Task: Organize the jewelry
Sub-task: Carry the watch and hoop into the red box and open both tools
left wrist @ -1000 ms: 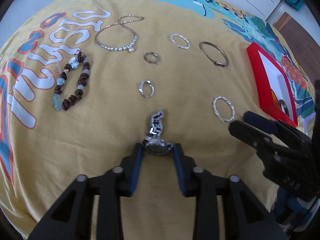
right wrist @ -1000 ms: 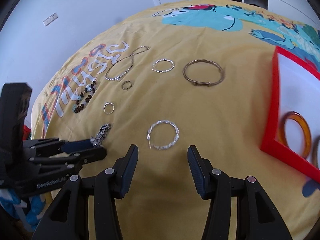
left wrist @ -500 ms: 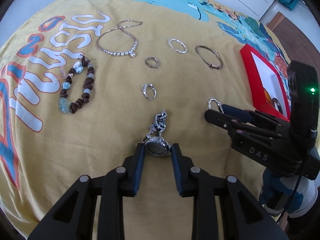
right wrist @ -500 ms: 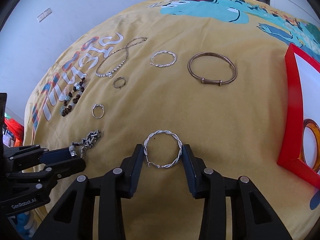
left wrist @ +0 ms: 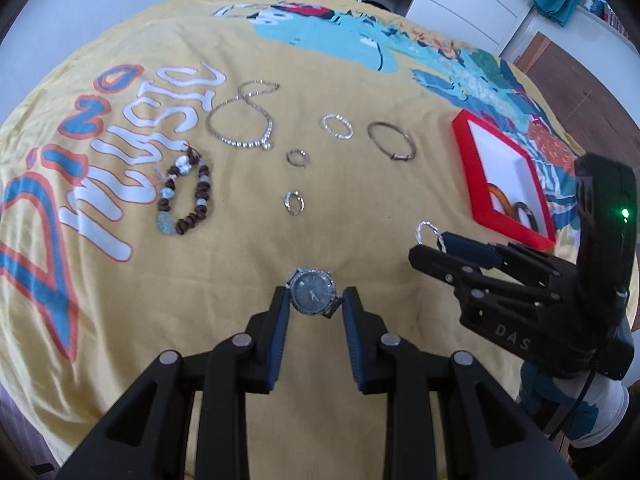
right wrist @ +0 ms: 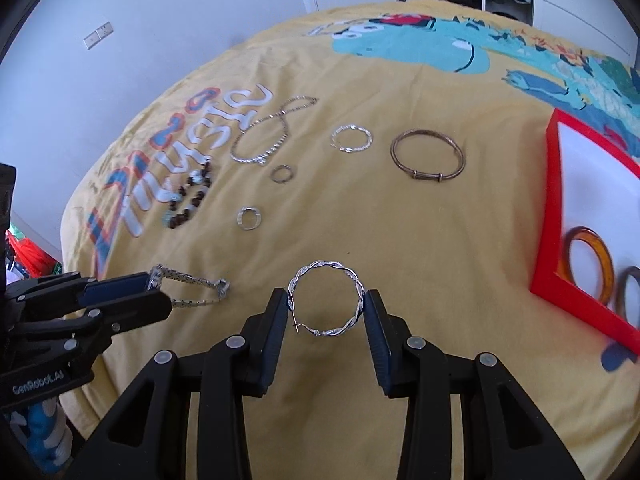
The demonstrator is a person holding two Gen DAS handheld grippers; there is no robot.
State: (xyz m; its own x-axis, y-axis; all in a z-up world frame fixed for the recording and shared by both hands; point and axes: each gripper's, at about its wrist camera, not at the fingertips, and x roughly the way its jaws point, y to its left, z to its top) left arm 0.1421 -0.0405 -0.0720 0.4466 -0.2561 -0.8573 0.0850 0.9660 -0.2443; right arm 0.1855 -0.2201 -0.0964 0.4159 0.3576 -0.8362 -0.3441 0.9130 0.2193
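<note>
While your left gripper (left wrist: 313, 306) grasps the watch (left wrist: 312, 297) by its round case, the band shows only as a sliver behind the right pad in the left wrist view; the right wrist view shows the band (right wrist: 192, 288) trailing from the pads over the yellow bedspread (right wrist: 440, 240), though whether its far end rests on the cloth cannot be told. Left of centre lie the beaded bracelet (left wrist: 185, 194), its far beads blurred in the right wrist view, and the looped chain necklace (left wrist: 244, 120). Next come 2 small rings (left wrist: 294, 203), the farther one (left wrist: 297, 158) too small to show detail, then a twisted hoop (left wrist: 337, 127) and a bronze bangle (left wrist: 392, 141), all apart from one another. Your right gripper (right wrist: 325, 312) has just been closing and now holds the twisted silver hoop earring (right wrist: 326, 305) across its width, pads touching both sides; from the left wrist view only the hoop's upper arc peeks above the finger. At the right, the red tray (right wrist: 546, 216) is cut off by the picture's edge, and the amber bangle (right wrist: 590, 264) and dark bangle (right wrist: 628, 294) inside it are partly hidden by its wall.
</note>
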